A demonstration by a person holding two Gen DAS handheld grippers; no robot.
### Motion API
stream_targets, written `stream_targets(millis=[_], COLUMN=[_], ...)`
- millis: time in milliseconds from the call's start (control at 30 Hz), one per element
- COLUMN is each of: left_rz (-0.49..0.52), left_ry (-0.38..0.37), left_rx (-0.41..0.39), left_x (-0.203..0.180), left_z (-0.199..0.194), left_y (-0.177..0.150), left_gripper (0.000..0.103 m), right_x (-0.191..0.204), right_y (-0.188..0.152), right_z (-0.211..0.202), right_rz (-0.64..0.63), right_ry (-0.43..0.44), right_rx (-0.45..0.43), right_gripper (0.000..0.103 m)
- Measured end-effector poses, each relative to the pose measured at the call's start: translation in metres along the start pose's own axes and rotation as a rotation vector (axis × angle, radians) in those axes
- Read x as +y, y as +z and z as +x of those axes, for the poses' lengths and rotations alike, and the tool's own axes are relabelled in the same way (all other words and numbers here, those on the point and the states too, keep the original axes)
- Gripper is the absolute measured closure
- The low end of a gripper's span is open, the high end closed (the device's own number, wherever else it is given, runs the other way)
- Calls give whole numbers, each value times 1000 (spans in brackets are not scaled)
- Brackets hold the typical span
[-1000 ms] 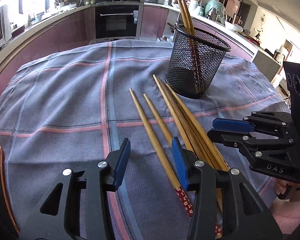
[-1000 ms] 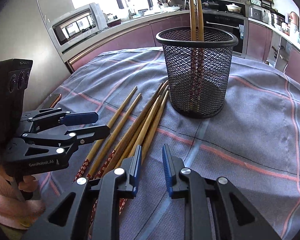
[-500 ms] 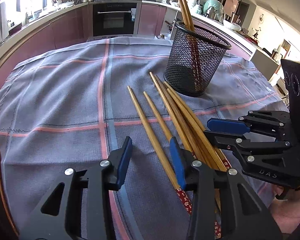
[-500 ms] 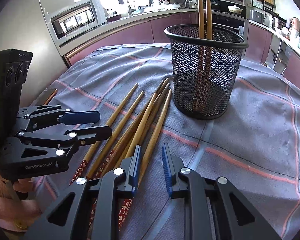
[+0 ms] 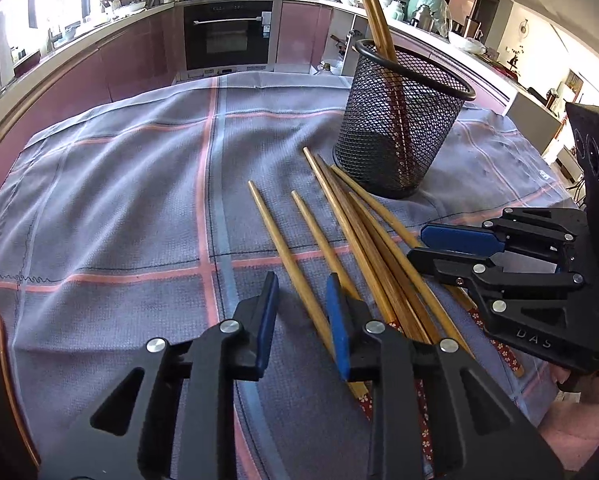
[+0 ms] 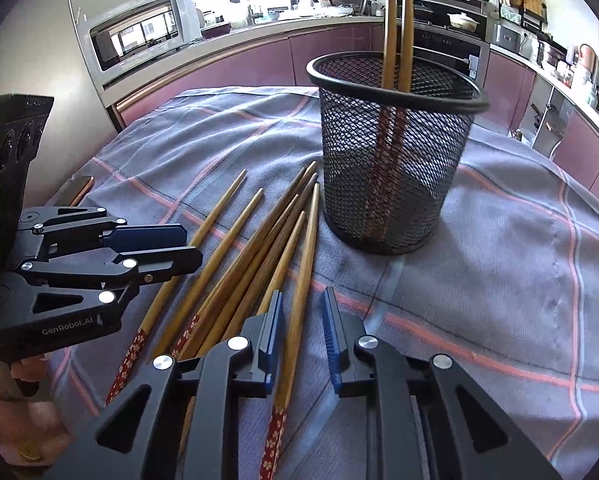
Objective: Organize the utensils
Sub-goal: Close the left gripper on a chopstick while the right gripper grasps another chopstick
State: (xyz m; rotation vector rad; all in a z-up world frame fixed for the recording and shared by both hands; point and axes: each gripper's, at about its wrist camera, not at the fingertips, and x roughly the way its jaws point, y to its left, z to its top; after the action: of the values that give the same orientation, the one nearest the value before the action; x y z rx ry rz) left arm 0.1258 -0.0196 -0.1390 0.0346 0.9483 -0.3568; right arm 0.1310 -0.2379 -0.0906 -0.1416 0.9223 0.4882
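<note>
Several wooden chopsticks [image 5: 363,236] with red floral ends lie fanned on the grey checked cloth; they also show in the right wrist view [image 6: 259,248]. A black mesh holder [image 5: 399,136], also in the right wrist view [image 6: 391,160], stands upright behind them with two chopsticks inside. My left gripper [image 5: 301,316] is open, its jaws low on either side of the leftmost chopstick [image 5: 287,256]. My right gripper [image 6: 301,332] is open, its jaws on either side of the rightmost chopstick [image 6: 303,264]. Each gripper shows in the other's view, the right [image 5: 451,248] and the left [image 6: 171,248].
The cloth [image 5: 119,200] covers the whole table. A dark flat object with a copper rim [image 6: 77,190] lies at the table's left edge. Kitchen counters, an oven and a microwave ring the table beyond.
Both grippers have moved forward and lower toward the chopsticks. The right gripper's jaws now sit on either side of the rightmost chopstick, and the left's on either side of the leftmost one.
</note>
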Motion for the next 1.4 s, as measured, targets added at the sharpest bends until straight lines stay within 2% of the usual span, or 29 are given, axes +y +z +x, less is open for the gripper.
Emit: stream_targets(millis=[167, 233, 433, 767, 967, 1400], left_rz=[3, 7, -52, -78, -85, -102], left_ry=[25, 44, 38, 18, -12, -148], left_rx=[-4, -7, -8, -18, -55, -167], left_x=[-5, -6, 0, 1, 2, 4], left_z=[5, 5, 4, -5, -25, -81], left_y=[5, 4, 4, -2, 0, 10], left_gripper=[79, 84, 94, 95, 96, 96], right_x=[0, -2, -8, -10, -8, -19], right_y=[6, 5, 3, -2, -2, 8], right_z=[5, 4, -1, -24, -43, -86], right_rz=[1, 11, 49, 47, 27, 47], right_ry=[0, 8, 29, 84, 120, 150], right_rx=[-5, -8, -20, -64, -122, -258], right_gripper=[86, 96, 98, 98, 98, 98])
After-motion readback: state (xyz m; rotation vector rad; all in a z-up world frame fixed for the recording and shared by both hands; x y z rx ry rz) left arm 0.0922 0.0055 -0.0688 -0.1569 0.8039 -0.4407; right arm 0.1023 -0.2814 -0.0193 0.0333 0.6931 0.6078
